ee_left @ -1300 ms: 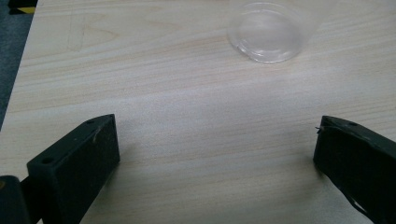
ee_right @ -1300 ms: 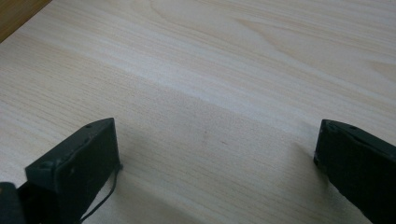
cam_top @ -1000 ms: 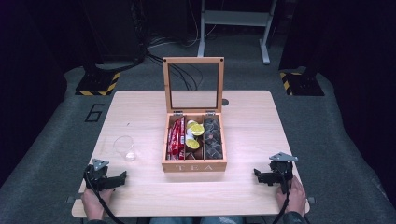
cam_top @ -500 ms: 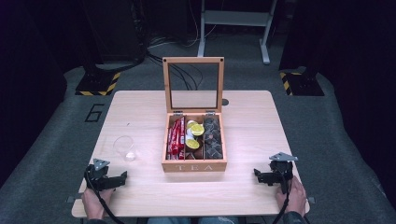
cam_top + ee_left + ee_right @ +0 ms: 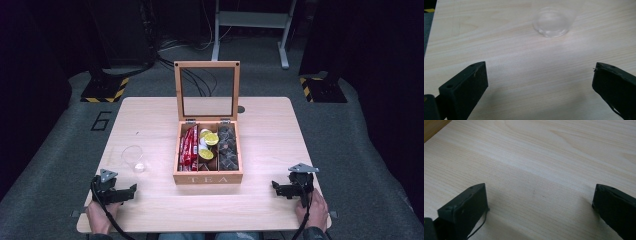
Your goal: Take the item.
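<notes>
1. Glass [image 5: 133, 159] stands on the surface [image 5: 280, 135], left of the open tea box [image 5: 208, 150] and just ahead of the left tongs [image 5: 131, 189].
2. Left tongs gape wide, holding nothing.
3. Right tongs [image 5: 276, 187] gape wide too, near the surface's front right corner.

Bright lit table [image 5: 150, 120], dark surroundings, soft blurry pictures

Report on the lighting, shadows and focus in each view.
High view: lit table, dark surroundings, soft detail on the tea box. Left gripper view: clear cup hazy, soft shadows beside the left tool. Right gripper view: pale sheen band, right tool shadowed.
</notes>
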Motion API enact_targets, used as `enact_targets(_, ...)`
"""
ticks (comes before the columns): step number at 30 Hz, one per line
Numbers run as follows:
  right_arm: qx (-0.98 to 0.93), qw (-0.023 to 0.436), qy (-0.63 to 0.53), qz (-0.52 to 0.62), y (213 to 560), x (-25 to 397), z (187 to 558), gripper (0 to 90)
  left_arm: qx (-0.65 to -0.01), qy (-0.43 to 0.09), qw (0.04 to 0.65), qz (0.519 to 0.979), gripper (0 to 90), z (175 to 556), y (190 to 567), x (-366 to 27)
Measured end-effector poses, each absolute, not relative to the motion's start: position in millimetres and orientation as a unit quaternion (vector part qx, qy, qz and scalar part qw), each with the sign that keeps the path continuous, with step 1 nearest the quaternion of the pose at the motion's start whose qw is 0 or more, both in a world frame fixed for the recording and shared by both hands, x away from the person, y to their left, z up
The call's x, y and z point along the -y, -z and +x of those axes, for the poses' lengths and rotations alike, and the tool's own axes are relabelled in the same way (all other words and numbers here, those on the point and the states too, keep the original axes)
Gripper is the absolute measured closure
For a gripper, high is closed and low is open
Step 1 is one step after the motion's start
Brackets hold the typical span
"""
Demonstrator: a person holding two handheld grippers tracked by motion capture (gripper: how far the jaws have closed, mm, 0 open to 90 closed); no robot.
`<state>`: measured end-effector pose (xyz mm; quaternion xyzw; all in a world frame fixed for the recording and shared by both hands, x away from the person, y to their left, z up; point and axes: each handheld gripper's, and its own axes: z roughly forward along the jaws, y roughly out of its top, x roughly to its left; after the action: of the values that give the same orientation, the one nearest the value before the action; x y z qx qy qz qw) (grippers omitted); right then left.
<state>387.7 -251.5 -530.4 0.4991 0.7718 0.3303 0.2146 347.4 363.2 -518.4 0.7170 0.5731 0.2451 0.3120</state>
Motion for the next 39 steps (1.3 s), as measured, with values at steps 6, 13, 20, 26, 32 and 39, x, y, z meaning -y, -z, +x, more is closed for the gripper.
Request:
enact_targets(6, -0.772, 0.214, -0.329, 0.499, 530.3, 251.5, 387.6, 0.0, -0.565, -0.255, 0.324, 0.715, 0.0, 349.0, 496.8, -364.9)
enact_targets(13, -0.772, 0.214, -0.329, 0.499, 530.3, 251.5, 387.7, 0.0, -0.561, -0.255, 0.331, 0.714, 0.0, 350.9, 479.1, -360.2)
enact_targets(20, -0.772, 0.214, -0.329, 0.499, 530.3, 251.5, 387.6, 0.0, -0.552, -0.258, 0.346, 0.713, 0.0, 351.5, 464.5, -352.1)
enact_targets(26, -0.772, 0.214, -0.329, 0.499, 530.3, 251.5, 387.7, 0.0, -0.531, -0.268, 0.345, 0.726, 0.0, 354.7, 448.4, -341.9)
enact_targets(32, -0.772, 0.214, -0.329, 0.499, 530.3, 251.5, 387.7, 0.0, -0.512, -0.270, 0.351, 0.736, 0.1, 357.5, 433.0, -331.6)
enact_targets(39, -0.772, 0.214, -0.330, 0.499, 530.4, 251.5, 387.6, 0.0, -0.487, -0.280, 0.354, 0.748, 0.8, 364.6, 416.4, -314.1)
